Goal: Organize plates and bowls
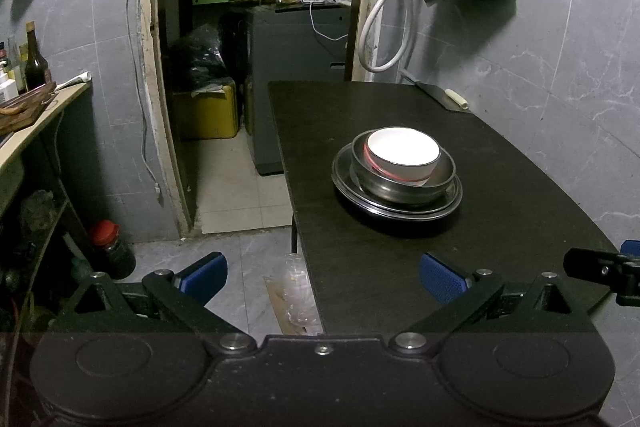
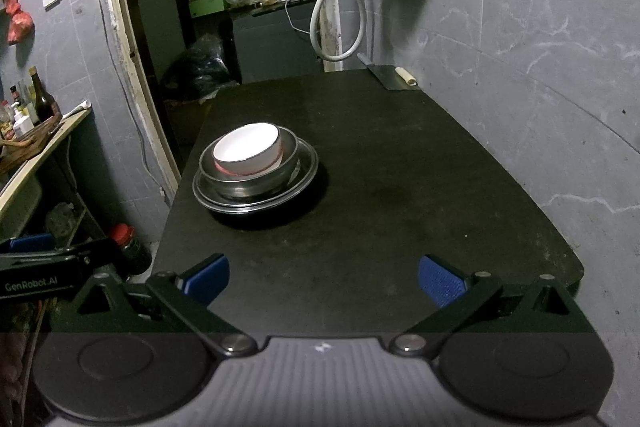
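While both grippers hang back at the near edge, the dark worktop [image 2: 400, 187] fills the middle of each frame. On it, right of centre in the left wrist view and left of centre in the right wrist view, sits 1 stack: a steel plate [image 1: 448, 205] at the bottom, possibly 2 nested, a steel bowl [image 1: 400, 189] on that, and a white bowl [image 1: 404, 155] with a red band inside it. A cleaver [image 2: 394, 77] lies at the worktop's far corner. The left gripper [image 1: 323, 277] and right gripper [image 2: 323, 277] each show blue fingers [image 2: 440, 285] spread wide, grasping nothing.
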Demonstrator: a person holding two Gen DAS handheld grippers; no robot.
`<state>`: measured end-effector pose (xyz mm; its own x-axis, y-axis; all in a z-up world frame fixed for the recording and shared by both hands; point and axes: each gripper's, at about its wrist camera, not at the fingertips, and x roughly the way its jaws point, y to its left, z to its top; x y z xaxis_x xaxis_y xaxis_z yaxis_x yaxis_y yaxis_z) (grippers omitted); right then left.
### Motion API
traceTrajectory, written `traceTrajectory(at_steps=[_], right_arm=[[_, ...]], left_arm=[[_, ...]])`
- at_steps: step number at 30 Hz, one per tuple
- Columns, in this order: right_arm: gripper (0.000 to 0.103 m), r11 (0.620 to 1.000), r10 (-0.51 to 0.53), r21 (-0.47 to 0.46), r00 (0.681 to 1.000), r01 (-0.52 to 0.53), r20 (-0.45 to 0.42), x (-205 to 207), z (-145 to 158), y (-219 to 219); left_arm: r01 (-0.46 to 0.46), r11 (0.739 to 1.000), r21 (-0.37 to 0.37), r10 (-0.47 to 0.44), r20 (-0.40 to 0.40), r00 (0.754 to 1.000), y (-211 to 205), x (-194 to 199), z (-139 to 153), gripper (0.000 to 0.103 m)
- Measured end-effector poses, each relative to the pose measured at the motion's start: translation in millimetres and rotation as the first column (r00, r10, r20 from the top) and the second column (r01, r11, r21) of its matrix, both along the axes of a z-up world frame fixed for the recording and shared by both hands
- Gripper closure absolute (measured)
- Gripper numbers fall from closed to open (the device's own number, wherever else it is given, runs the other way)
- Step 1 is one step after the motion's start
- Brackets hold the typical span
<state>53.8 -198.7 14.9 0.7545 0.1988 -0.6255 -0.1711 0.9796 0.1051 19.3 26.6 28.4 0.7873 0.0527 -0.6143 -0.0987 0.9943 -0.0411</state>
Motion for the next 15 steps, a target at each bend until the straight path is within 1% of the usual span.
traceTrajectory(at_steps=[11, 15], right_arm=[[0.0, 1.0, -0.001, 0.0, 1.0, 0.001, -0.006, 3.5, -2.1, -2.7], [0.0, 1.0, -0.002, 0.0, 1.0, 0.002, -0.008, 4.2, -2.7, -3.3]], left_arm=[[0.003, 1.0, 0.0, -0.003, -0.007, 1.0, -1.3, 4.9, -1.8, 0.001], [0.006, 1.0, -0.012, -0.006, -0.017, 1.0, -0.4, 7.9, -4.0, 0.001]])
